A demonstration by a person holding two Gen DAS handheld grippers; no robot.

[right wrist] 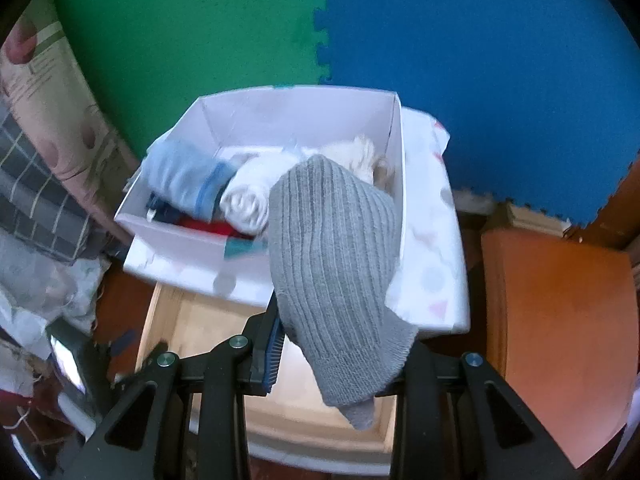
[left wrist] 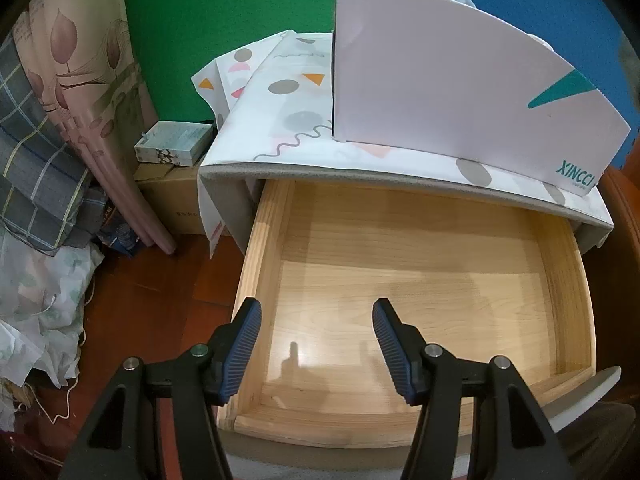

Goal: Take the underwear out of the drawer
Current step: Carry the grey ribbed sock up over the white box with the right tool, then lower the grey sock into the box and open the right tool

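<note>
Step in hand, I judge: carry-out. Grey ribbed underwear (right wrist: 336,280) already clear of drawer (left wrist: 420,280), hanging from my right gripper (right wrist: 340,360), jaws clamped on it, above white box (right wrist: 296,116) ahead. Drawer below looks bare. Next, I reckon: move forward over box, release. My left gripper (left wrist: 316,344) jaws wide apart, holding nothing, hovering over drawer.

box (left wrist: 460,92) on cabinet top (left wrist: 248,136) | open drawer (left wrist: 400,280) below, in front
</note>
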